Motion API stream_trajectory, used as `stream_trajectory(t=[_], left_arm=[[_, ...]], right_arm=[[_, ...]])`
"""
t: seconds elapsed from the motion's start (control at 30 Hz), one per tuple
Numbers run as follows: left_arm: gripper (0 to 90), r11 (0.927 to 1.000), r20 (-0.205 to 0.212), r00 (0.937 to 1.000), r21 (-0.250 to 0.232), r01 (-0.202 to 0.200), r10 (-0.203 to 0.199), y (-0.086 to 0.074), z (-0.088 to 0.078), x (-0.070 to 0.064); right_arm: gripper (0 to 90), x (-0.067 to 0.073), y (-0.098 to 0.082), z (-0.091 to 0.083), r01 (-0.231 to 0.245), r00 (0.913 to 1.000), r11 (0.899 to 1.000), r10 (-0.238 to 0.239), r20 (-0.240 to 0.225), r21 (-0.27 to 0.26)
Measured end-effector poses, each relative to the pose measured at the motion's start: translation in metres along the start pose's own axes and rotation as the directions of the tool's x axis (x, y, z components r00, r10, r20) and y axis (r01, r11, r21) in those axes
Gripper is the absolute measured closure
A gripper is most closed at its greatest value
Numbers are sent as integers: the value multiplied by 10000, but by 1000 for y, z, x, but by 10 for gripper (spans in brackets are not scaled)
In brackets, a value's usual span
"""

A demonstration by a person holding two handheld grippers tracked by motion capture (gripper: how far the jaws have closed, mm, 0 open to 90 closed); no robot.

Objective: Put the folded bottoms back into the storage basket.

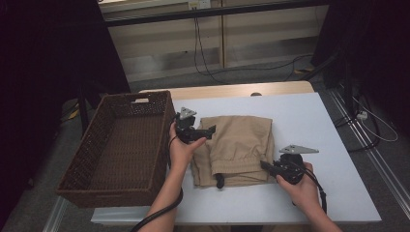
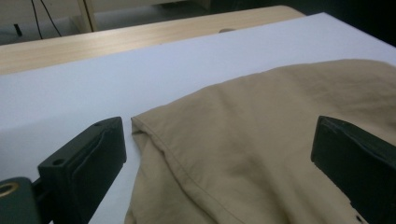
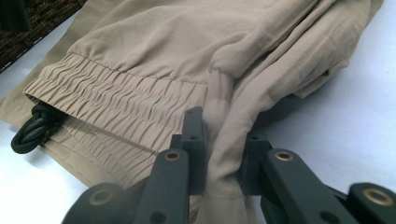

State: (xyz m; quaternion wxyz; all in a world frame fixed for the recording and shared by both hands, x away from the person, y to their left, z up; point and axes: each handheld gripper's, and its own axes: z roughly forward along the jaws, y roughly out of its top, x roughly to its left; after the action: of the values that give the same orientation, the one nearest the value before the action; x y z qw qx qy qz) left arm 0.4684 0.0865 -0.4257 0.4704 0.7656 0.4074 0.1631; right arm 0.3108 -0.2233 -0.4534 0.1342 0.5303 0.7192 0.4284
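Folded khaki trousers (image 1: 236, 147) are lying mid-table beside the wicker basket (image 1: 116, 145): light, floppy cloth, so right gripper (image 3: 219, 154) is clamping the near waistband edge while left gripper (image 2: 219, 154), jaws apart, is straddling the far corner—probably needs both corners pinched to lift flat.

Folded trousers (image 1: 237, 147) lie mid-table (image 1: 300, 111). Basket (image 1: 121, 145) sits just left of them, at table's left edge. Drawstring (image 1: 220, 181) lies at trousers' near edge. Left gripper (image 1: 209, 131) at their left edge; right gripper (image 1: 265, 166) at near right corner.
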Motion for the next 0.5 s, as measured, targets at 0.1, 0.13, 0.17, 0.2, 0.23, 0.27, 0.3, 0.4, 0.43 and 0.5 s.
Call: stream_trajectory(t=[0.1, 0.13, 0.17, 0.2, 0.23, 0.27, 0.3, 0.4, 0.43, 0.5], left_arm=[[34, 9998, -97, 9999, 164, 73, -72, -2, 6, 4], [34, 9997, -129, 9999, 222, 108, -106, -3, 9, 5], [34, 9995, -195, 9998, 306, 45, -39, -4, 10, 7], [35, 9994, -258, 9997, 342, 22, -13, -4, 11, 8], [36, 9992, -296, 9996, 388, 25, -14, -5, 13, 10], [37, 9992, -313, 9994, 379, 127, -116, -6, 15, 10], [38, 9987, -398, 9992, 501, 9, 11, -6, 16, 12], [40, 9984, -524, 9986, 570, 60, -30, -7, 20, 15], [41, 9979, -545, 9985, 650, 83, -48, -8, 22, 16], [42, 9973, -614, 9981, 726, 92, -47, -8, 25, 17]], right_arm=[[773, 0, 0, 0, -10, 10000, 10000, 10, -18, 3], [773, 0, 0, 0, -2, 10000, 10000, 2, -18, 5], [773, 0, 0, 0, -8, 10000, 10000, 8, -17, 6], [773, 0, 0, 0, -4, 10000, 10000, 4, -15, 7], [773, 0, 0, 0, -4, 10000, 10000, 5, -12, 13], [773, 0, 0, 0, -3, 10000, 10000, 3, -10, 16], [773, 0, 0, 0, 4, 10000, 10000, -4, -9, 19], [773, 0, 0, 0, 22, 10000, 10000, -22, 3, 11], [772, 0, 0, 0, 46, 10000, 10000, -46, 14, 20], [772, 0, 0, 0, 32, 10000, 10000, -32, 1, 21]])
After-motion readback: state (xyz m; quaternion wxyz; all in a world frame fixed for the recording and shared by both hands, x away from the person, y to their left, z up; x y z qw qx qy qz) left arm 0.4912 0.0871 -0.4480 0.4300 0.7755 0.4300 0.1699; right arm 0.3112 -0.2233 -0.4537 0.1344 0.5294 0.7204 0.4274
